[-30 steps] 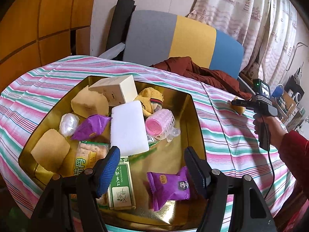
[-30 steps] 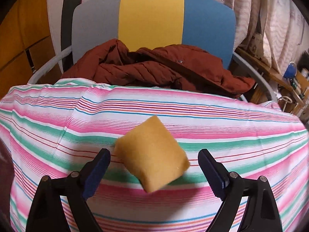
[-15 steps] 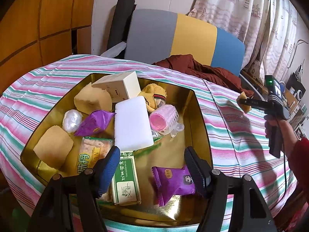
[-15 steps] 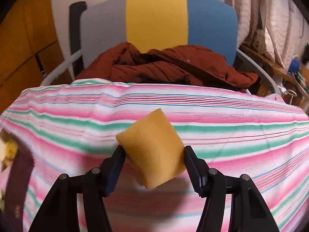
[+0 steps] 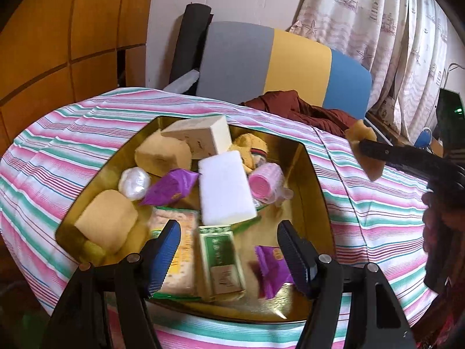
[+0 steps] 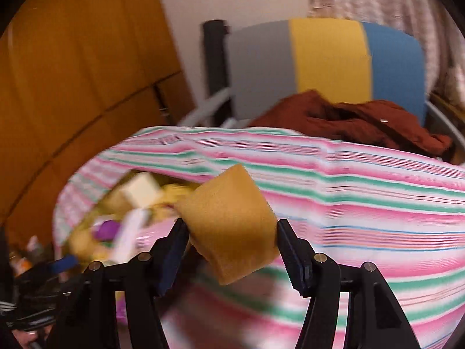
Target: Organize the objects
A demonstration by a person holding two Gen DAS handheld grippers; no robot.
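Observation:
My right gripper (image 6: 231, 238) is shut on a yellow sponge block (image 6: 229, 224) and holds it above the striped cloth; it also shows in the left wrist view (image 5: 361, 145) at the right, beside the gold tray (image 5: 316, 180). The tray holds several items: a white foam slab (image 5: 223, 187), a cream box (image 5: 200, 136), a pink roller (image 5: 266, 179), purple packets (image 5: 170, 186), a green packet (image 5: 221, 258) and more yellow sponges (image 5: 106, 224). My left gripper (image 5: 228, 253) is open and empty, above the tray's near side.
The table wears a pink, green and white striped cloth (image 5: 369, 203). Behind it stands a grey, yellow and blue chair (image 5: 290, 69) with a dark red jacket (image 6: 363, 119) on its seat. Wooden panels (image 5: 58, 43) are at left, curtains (image 5: 392, 29) at right.
My right gripper closed on the yellow sponge, lifted it off the cloth and swung left toward the tray. My left gripper drifted slightly over the tray.

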